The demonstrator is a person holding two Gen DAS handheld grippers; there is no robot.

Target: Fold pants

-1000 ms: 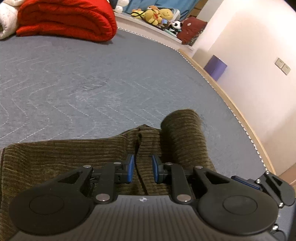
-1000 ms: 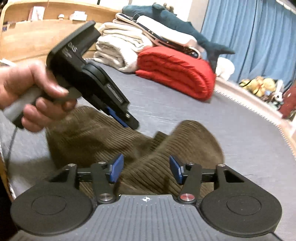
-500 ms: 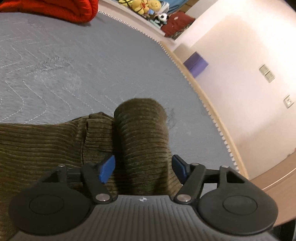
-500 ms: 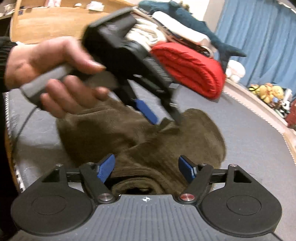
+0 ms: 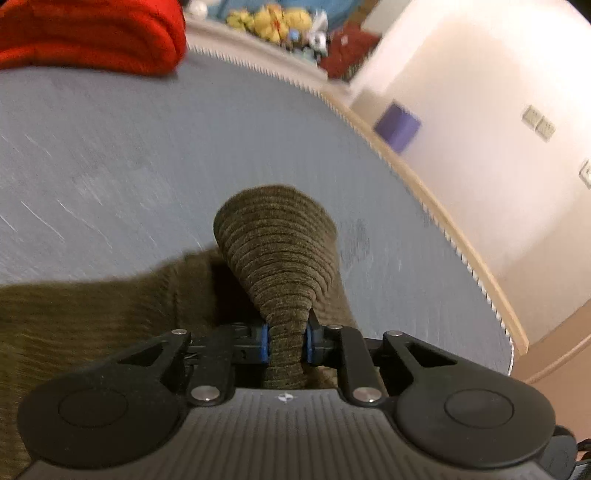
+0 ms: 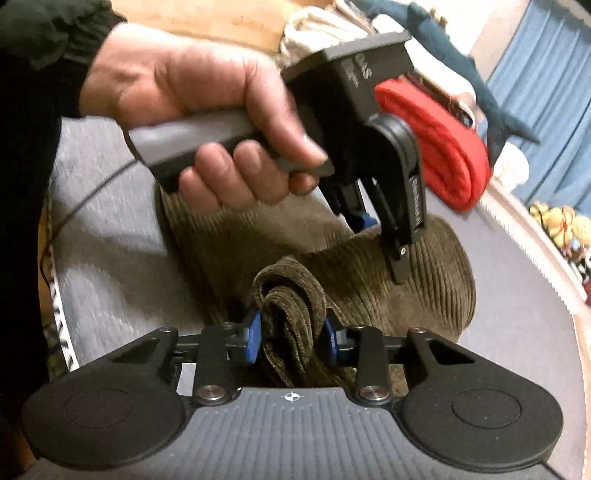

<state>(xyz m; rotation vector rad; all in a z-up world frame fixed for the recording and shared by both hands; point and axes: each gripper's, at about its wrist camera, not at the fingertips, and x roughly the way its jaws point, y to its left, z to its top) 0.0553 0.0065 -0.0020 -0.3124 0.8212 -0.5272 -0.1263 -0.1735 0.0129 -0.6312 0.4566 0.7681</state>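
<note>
Olive-brown corduroy pants [image 5: 275,243] lie bunched on a grey quilted bed cover [image 5: 129,147]. In the left wrist view my left gripper [image 5: 287,341] is closing, and its blue pads pinch a raised fold of the pants that fans out ahead. In the right wrist view my right gripper [image 6: 291,338] is closing too, with a thick bunched fold of the pants [image 6: 291,295] pressed between its blue pads. The left gripper's body [image 6: 373,122], held by a person's hand [image 6: 207,96], hangs just above the pants beyond it.
A folded red blanket [image 5: 92,33] lies at the far end of the bed, with white bedding [image 6: 317,29] behind it. Soft toys [image 5: 273,22] line the far ledge. The bed's edge [image 5: 443,218] curves along the right, near a wall and a purple box [image 5: 397,123].
Both grippers opened wide over the pants and have now closed on folds of fabric. The left gripper shifted right onto the rolled fold; the hand with it moved nearer the right camera.
</note>
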